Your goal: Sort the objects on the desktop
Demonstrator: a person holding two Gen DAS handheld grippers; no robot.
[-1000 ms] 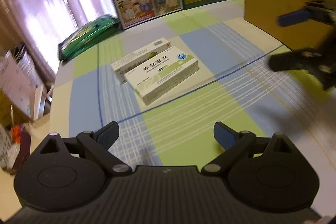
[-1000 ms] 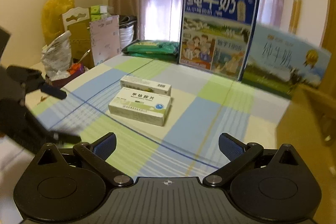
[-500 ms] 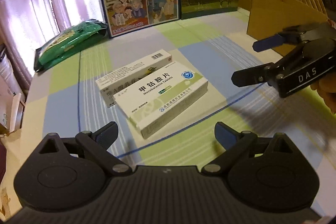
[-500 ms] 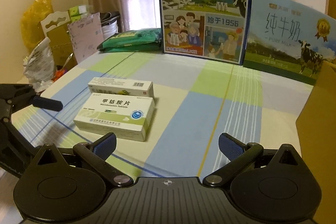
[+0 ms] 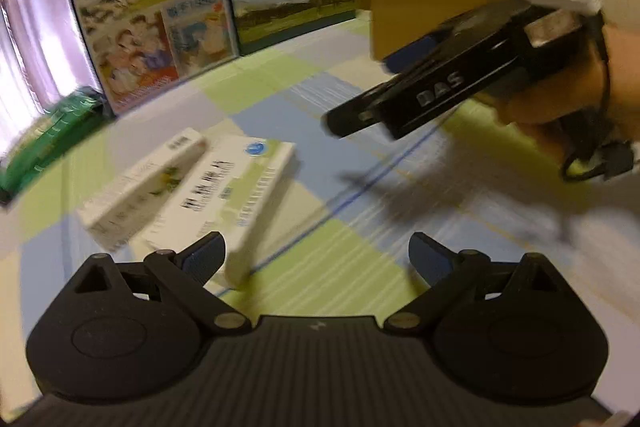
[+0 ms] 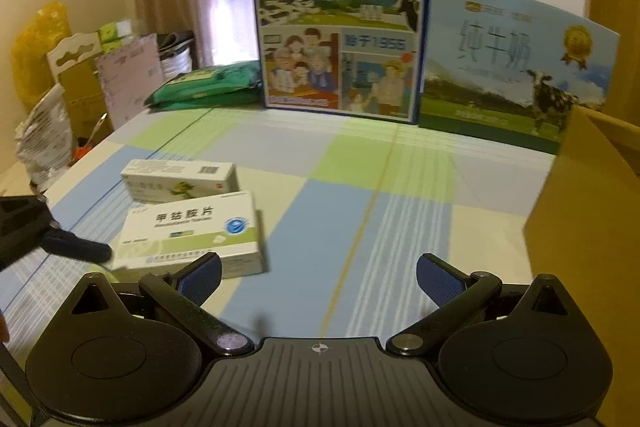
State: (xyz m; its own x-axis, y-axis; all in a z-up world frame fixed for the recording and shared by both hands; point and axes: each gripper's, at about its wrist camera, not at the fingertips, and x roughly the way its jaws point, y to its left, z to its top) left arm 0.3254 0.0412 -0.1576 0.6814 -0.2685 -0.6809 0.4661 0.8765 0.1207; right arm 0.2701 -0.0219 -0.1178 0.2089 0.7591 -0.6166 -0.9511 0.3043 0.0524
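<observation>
Cardboard cartons (image 6: 188, 231) — rectangular, seemingly glossy.

Milk carton (image 6: 340, 15): "纯牛奶"; right tool (image 5: 436, 87): probably "DAS".

The desk (image 6: 400, 195) is covered by a cloth checked in blue, green and cream. Two white medicine boxes lie side by side near its left edge: a wide box (image 6: 188, 233) and a narrow box (image 6: 180, 179). Along the far edge stand two milk cartons (image 6: 340, 23), beside a green packet (image 6: 204, 85). A cardboard box (image 6: 588, 203) sits at the right edge.
</observation>
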